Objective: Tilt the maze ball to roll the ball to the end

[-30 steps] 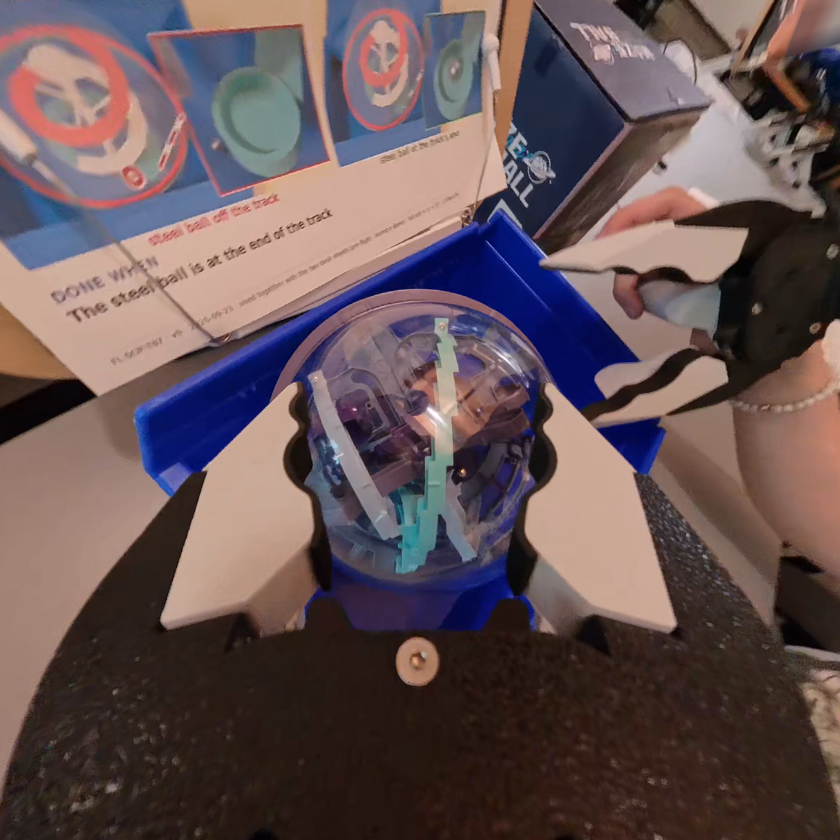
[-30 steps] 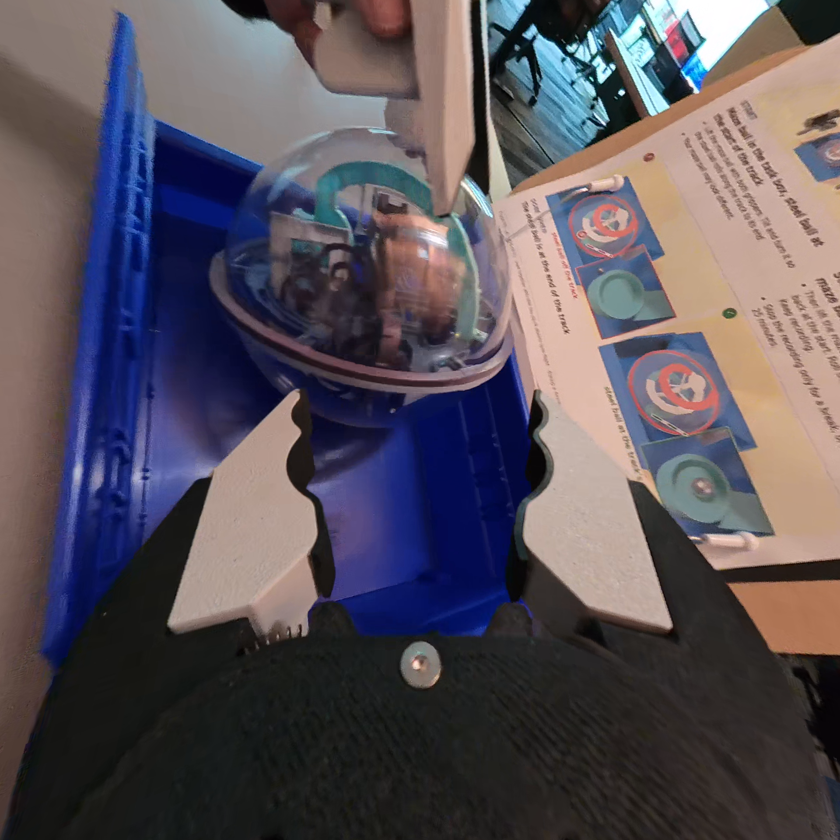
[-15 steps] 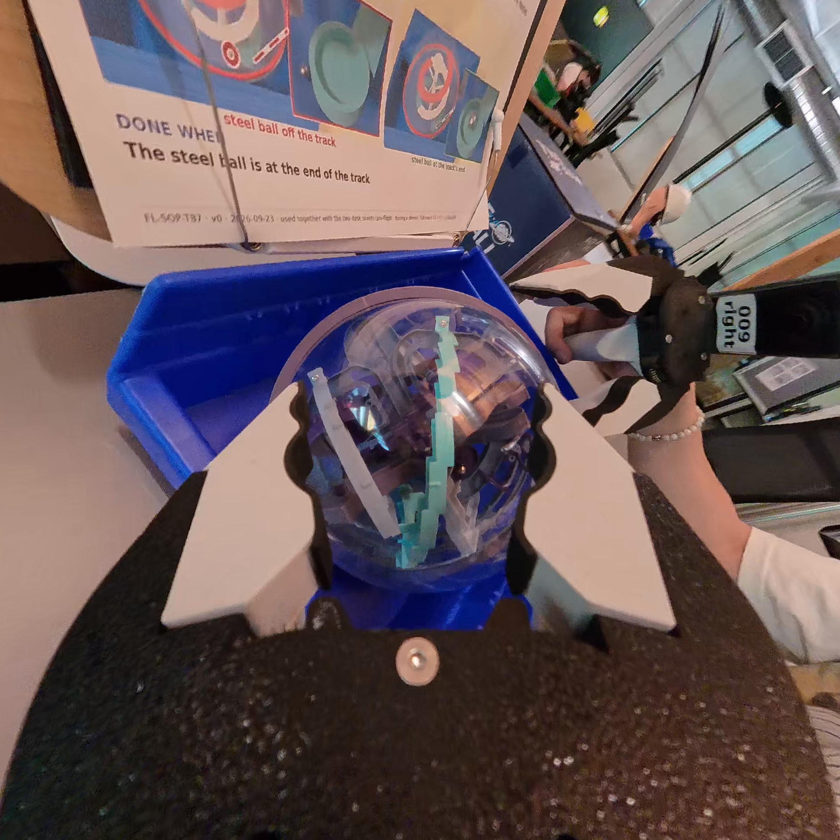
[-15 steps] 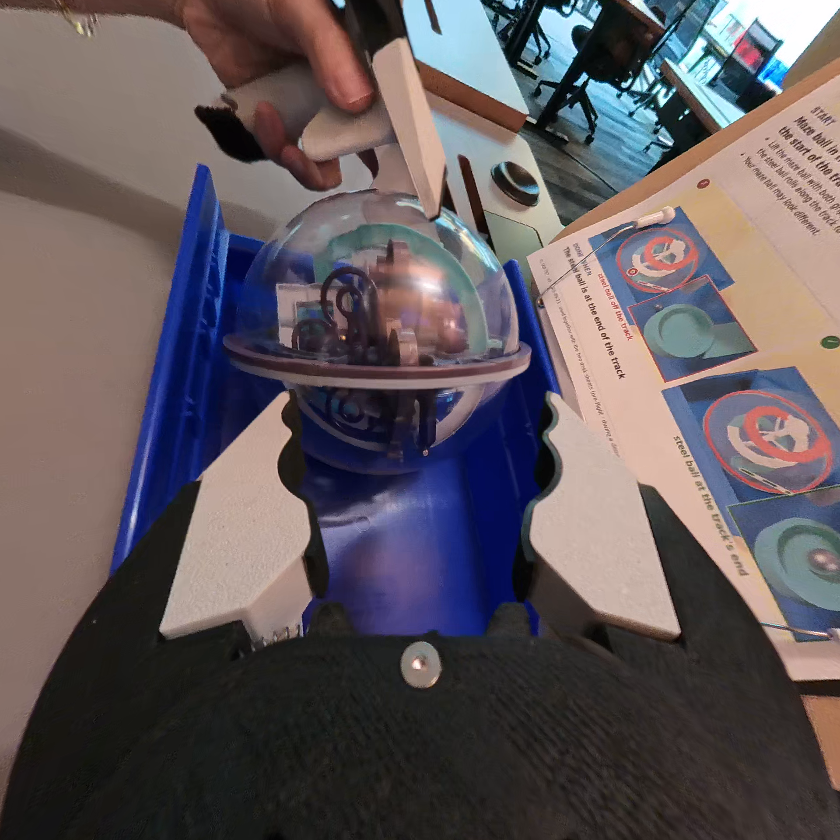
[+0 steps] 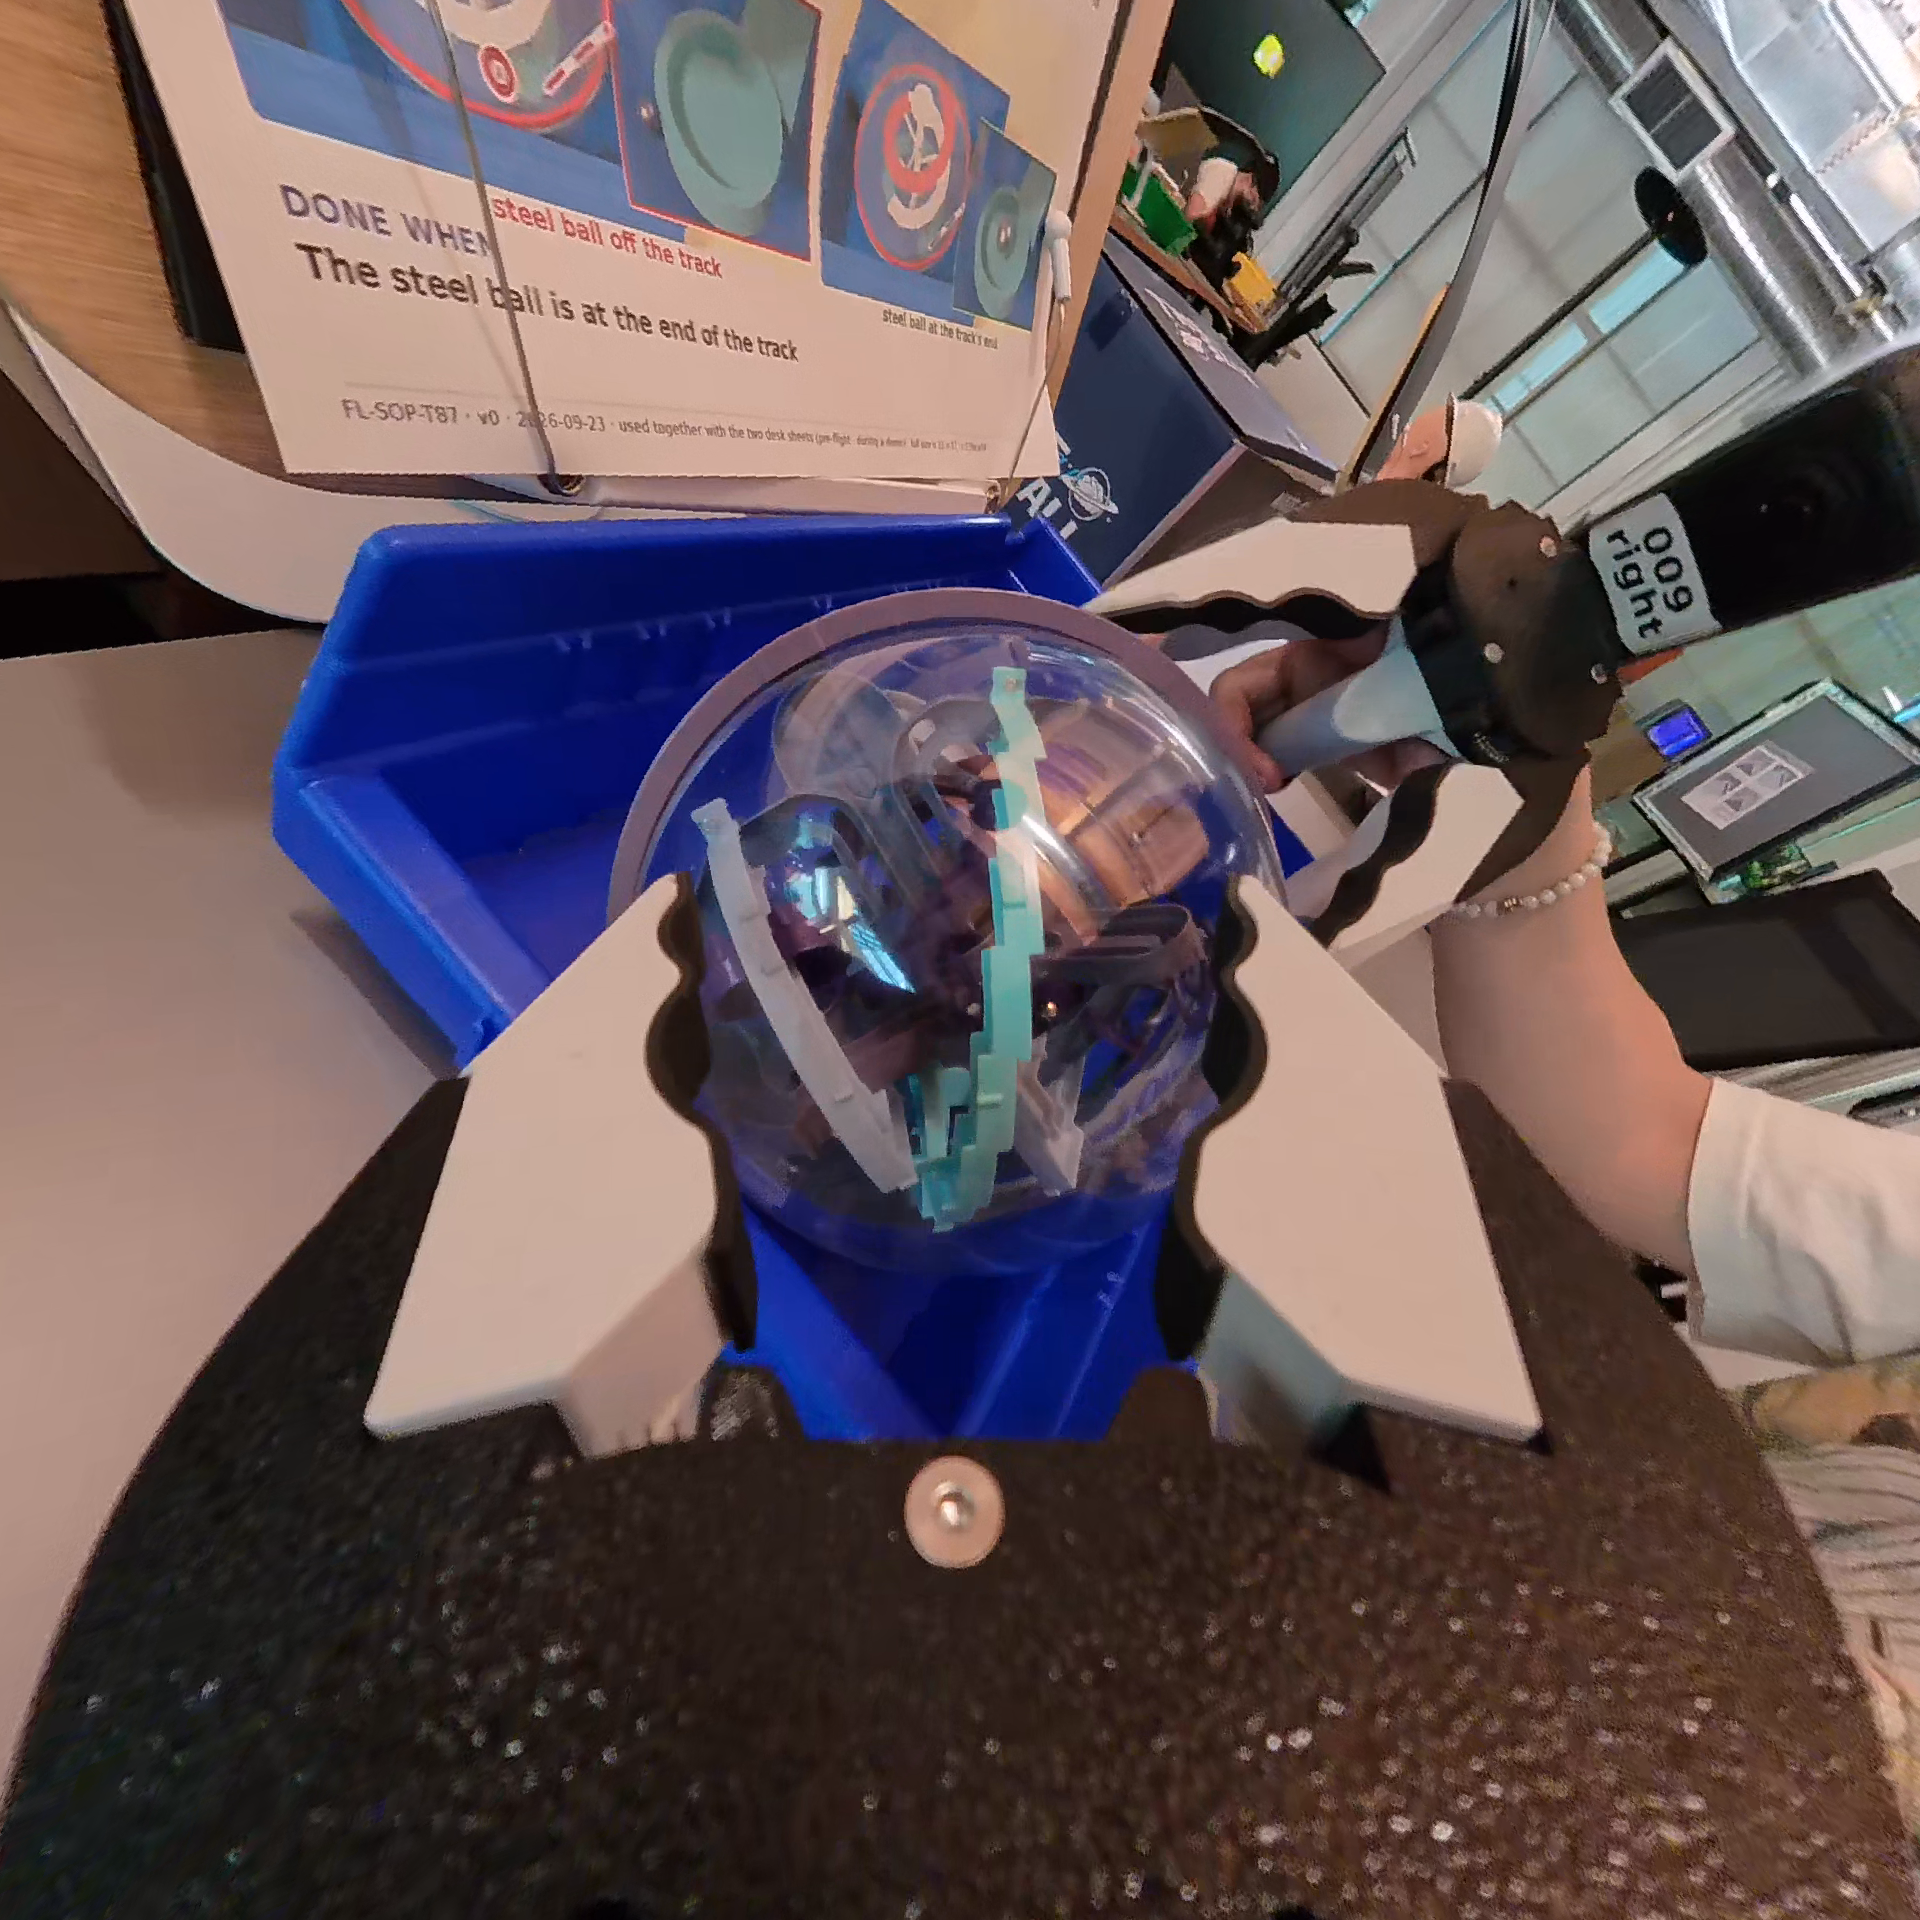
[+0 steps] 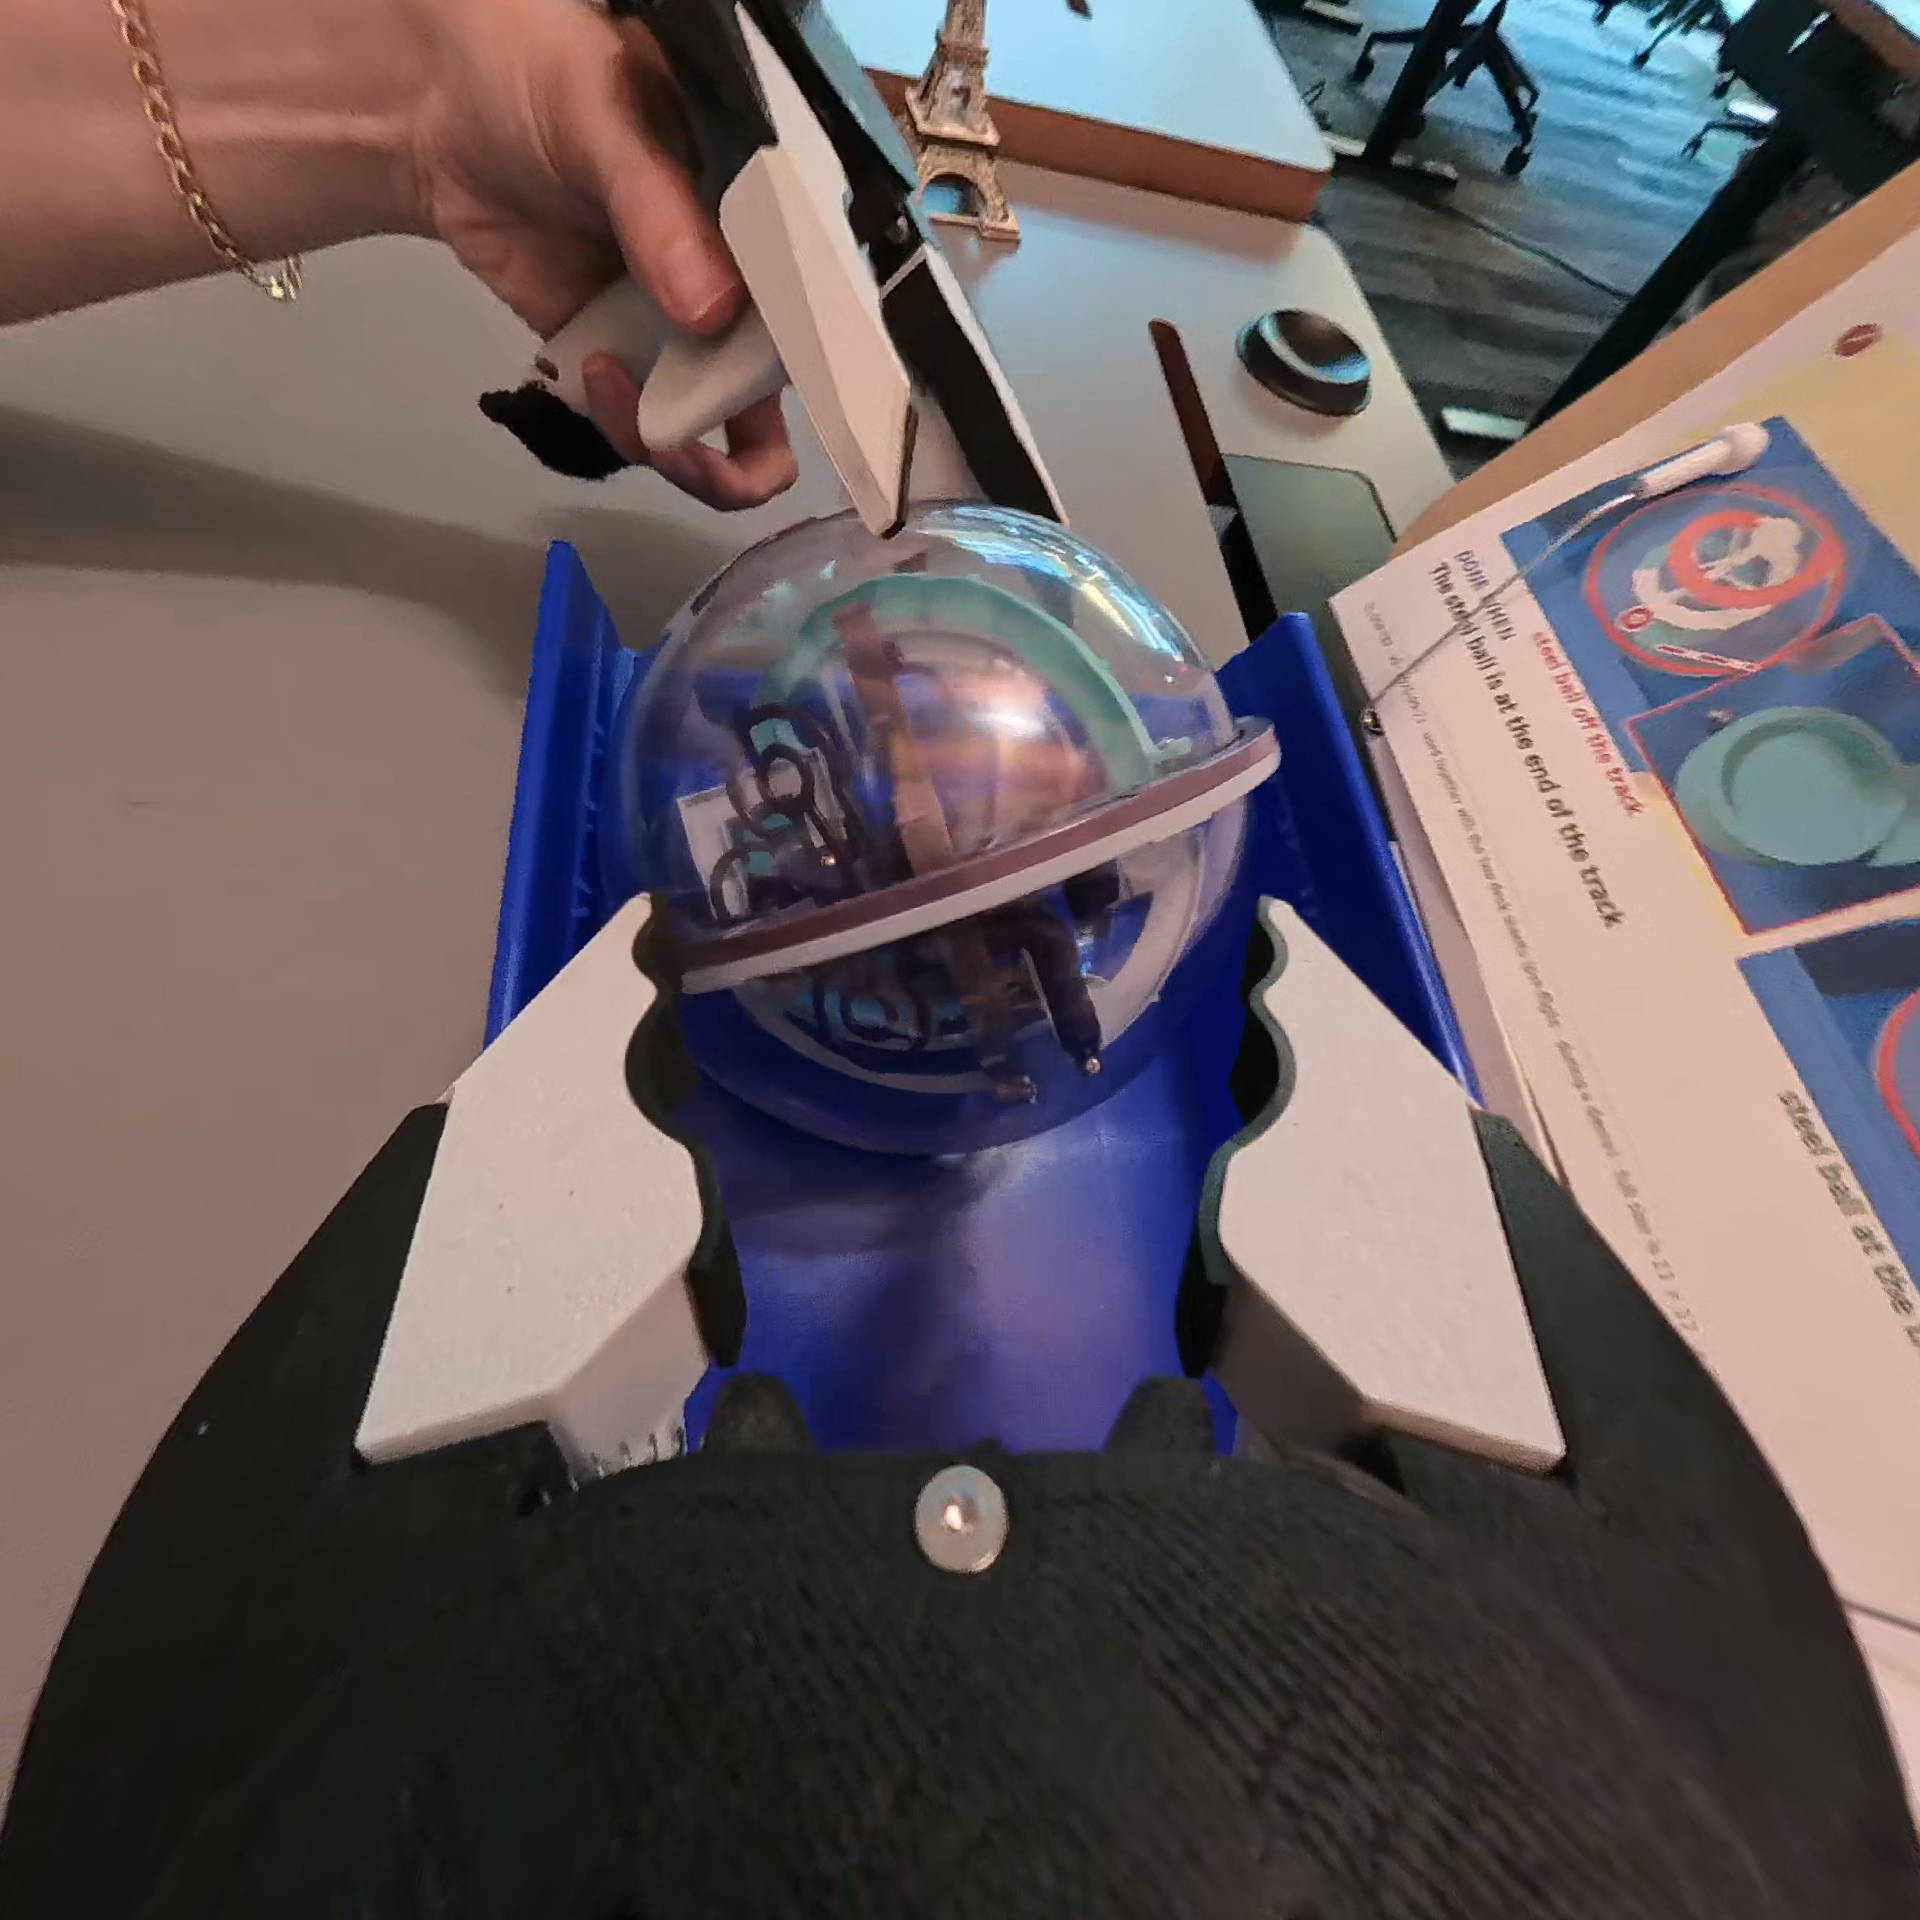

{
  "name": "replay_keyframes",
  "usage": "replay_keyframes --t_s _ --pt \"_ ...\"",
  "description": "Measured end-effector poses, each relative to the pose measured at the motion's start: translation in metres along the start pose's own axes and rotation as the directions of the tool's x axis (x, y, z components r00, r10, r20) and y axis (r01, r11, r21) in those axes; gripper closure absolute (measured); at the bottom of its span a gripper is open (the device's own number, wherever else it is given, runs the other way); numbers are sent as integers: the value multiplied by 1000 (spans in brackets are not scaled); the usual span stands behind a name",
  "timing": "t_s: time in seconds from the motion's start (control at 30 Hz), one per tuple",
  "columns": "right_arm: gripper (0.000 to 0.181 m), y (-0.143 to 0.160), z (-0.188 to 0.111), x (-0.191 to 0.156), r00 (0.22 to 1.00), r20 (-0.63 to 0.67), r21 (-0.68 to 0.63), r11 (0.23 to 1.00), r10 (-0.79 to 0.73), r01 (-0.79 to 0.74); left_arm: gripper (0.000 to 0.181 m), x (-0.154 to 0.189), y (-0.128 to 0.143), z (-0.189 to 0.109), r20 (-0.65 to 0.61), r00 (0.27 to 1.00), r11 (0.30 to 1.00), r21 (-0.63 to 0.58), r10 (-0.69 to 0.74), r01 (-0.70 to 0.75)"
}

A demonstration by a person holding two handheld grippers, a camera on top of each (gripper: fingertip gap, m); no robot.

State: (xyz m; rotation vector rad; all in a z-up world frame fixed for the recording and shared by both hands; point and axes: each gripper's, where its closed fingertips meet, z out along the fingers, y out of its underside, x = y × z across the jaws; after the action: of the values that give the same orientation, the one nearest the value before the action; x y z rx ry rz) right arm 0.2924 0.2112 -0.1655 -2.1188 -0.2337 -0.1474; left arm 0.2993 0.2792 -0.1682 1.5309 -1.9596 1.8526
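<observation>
The maze ball [image 5: 956, 935] is a clear sphere with teal, white and purple tracks inside and a flat ring around its middle. My left gripper [image 5: 961, 904] is shut on it, one finger on each side, and holds it over the blue bin [image 5: 416, 727]. In the right wrist view the ball [image 6: 935, 810] is tilted, its ring higher on the right, with the left gripper's fingers [image 6: 821, 343] on its top. My right gripper [image 6: 954, 914] is open, its tips beside the ball's lower half; it also shows in the left wrist view [image 5: 1210, 764]. I cannot make out the steel ball.
An instruction sheet [image 5: 623, 312] stands behind the bin and lies to its right in the right wrist view [image 6: 1662, 935]. A dark blue box [image 5: 1143, 416] is behind the bin. A small tower figurine [image 6: 951, 135] and a round black object [image 6: 1304, 358] sit on the table beyond.
The left gripper has raised and turned the ball, so its ring now slopes up to the right. The right gripper has moved closer, its open tips now at the ball's sides.
</observation>
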Motion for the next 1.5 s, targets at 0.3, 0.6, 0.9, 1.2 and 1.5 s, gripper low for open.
replay_keyframes --t_s 0.3,0.6,0.9,1.2,1.5 --pt "74 5 6 -3 987 97 -131 981 -129 141 78 3 9 -7 57 972 957 -198 228 -213" --pt "88 -3 3 11 992 32 -76 989 -126 128 68 -3 13 6 120 953 911 -347 277 -221" --pt "92 4 -4 19 999 -16 7 1000 -28 28 62 -8 28 15 111 989 966 -229 -98 121" --pt "92 -6 1 22 988 17 -51 987 -151 152 63 -11 26 15 139 953 929 -300 268 -217" --pt "92 -13 7 23 985 45 -60 983 -168 171 66 9 -3 25 -9 611 550 -425 792 -719"
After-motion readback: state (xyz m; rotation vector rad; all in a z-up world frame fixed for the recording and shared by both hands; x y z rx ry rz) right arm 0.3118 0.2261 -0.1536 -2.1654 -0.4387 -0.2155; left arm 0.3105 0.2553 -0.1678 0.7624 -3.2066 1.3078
